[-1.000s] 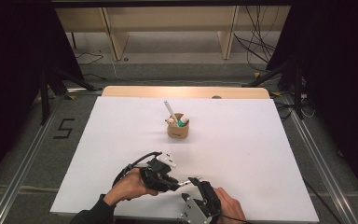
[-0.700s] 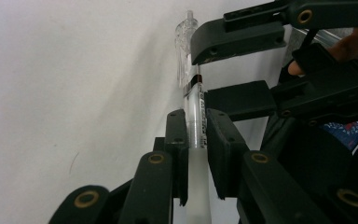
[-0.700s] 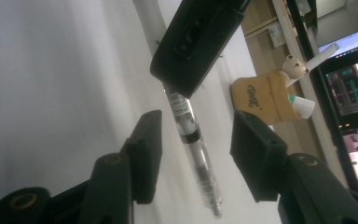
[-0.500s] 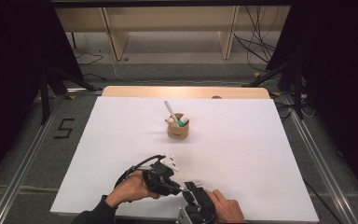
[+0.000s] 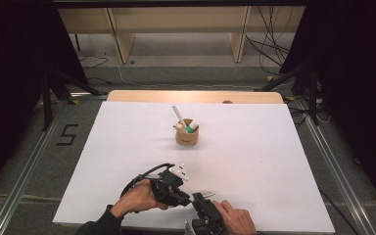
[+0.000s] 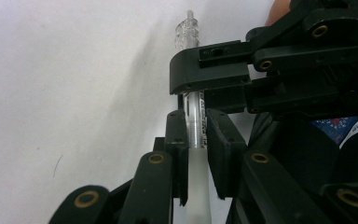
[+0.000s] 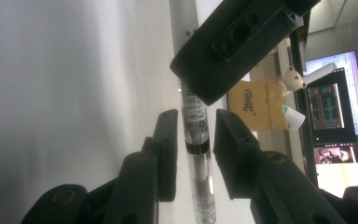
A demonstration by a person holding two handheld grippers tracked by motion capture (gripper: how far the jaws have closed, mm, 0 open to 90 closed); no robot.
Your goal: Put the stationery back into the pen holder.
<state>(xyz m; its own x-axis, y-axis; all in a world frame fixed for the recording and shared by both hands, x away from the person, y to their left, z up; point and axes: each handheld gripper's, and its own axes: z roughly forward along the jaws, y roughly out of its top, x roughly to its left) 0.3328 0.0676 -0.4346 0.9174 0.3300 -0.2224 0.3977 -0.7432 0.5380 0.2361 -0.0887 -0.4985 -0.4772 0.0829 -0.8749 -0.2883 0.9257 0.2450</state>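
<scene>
In the high view my hands cover most of the slim clear plastic pen [image 5: 204, 193], near the white table's [image 5: 274, 161] front edge. My left gripper [image 6: 196, 135] is clamped on its frosted barrel. My right gripper [image 7: 196, 133] has just been closing, its pads flanking the pen but not yet pressing on it. Well behind stands a small tan holder with a bear figure [image 5: 187, 132], clear of the work.
</scene>
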